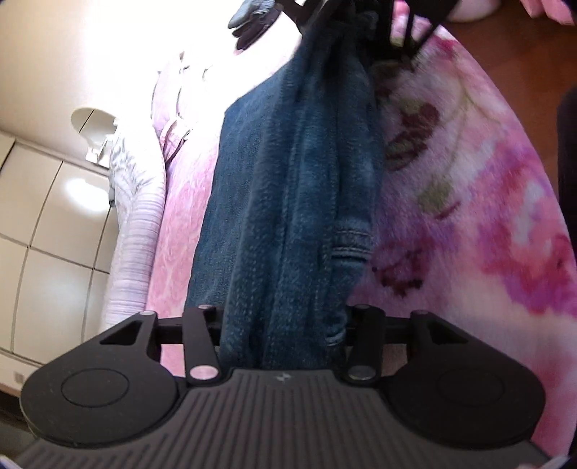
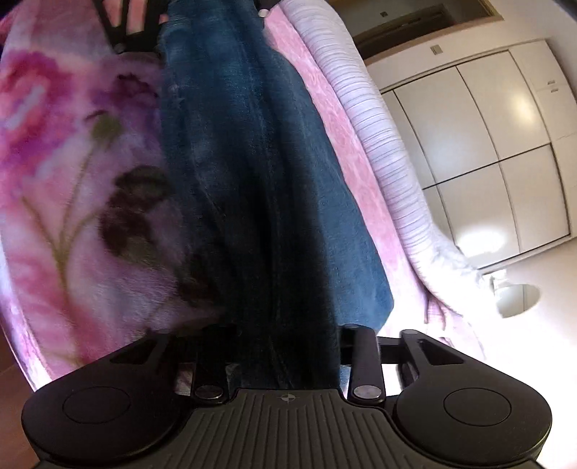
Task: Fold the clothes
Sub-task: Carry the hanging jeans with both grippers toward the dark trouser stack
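Note:
A pair of blue jeans (image 1: 288, 180) is bunched lengthwise and stretched over the bed between my two grippers. In the left wrist view the denim fills the gap of my left gripper (image 1: 283, 319), which is shut on it; the cloth covers the fingertips. The far end of the jeans rises to the right gripper (image 1: 407, 25) at the top edge. In the right wrist view the jeans (image 2: 245, 144) run from my right gripper (image 2: 285, 339), shut on the dark bunched cloth, up to the left gripper (image 2: 130, 25).
Under the jeans lies a pink floral blanket (image 1: 468, 180) (image 2: 72, 144). Beside it are a pink sheet (image 1: 180, 223) and a white striped quilt (image 1: 140, 216) (image 2: 389, 162). White wardrobe doors (image 2: 487, 144) stand beyond the bed. A dark gloved hand (image 1: 252, 18) shows at the top.

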The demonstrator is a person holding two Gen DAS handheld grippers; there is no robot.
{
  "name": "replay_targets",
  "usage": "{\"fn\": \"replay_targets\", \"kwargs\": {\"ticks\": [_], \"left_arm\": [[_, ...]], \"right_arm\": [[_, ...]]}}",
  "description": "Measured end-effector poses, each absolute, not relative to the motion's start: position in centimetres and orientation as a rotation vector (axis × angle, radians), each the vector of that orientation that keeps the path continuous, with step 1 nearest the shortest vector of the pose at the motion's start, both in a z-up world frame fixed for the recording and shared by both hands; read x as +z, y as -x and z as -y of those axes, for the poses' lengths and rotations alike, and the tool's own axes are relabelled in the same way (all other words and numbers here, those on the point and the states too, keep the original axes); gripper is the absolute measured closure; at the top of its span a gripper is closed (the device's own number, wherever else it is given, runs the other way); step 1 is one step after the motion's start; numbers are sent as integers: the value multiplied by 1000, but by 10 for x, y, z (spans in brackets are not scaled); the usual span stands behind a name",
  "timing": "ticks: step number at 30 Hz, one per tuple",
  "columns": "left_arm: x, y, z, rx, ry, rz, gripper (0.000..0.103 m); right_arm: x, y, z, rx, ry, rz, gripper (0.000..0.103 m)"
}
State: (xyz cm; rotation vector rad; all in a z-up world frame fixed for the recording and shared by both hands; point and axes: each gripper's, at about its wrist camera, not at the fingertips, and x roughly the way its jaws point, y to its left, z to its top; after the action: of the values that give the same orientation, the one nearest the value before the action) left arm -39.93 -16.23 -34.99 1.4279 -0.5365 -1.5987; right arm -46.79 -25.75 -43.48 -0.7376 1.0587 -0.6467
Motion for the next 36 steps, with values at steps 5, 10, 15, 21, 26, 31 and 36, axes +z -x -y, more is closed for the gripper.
{"fn": "replay_targets", "kwargs": {"ticks": [5, 10, 15, 21, 26, 31, 36], "left_arm": [[-338, 381, 131, -1544, -1452, 600, 67], [-343, 371, 118, -1546, -1486, 577, 69], [-327, 354, 117, -1563, -1475, 542, 70], [-308, 334, 108, -1578, -1468, 542, 70], [-297, 326, 89, -1579, -1472, 558, 70], [-280, 327, 64, -1580, -1467, 610, 70], [-250, 347, 45, -1600, -1434, 676, 70]], "right_arm": [[-401, 465, 215, -677, 660, -1031, 76], [-405, 465, 187, -676, 625, -1054, 76], [-401, 455, 180, -696, 623, -1086, 76], [-390, 458, 164, -709, 638, -1101, 77], [-385, 461, 152, -714, 647, -1107, 77], [-370, 475, 135, -740, 651, -1092, 77], [-352, 512, 114, -789, 644, -1063, 77]]}}
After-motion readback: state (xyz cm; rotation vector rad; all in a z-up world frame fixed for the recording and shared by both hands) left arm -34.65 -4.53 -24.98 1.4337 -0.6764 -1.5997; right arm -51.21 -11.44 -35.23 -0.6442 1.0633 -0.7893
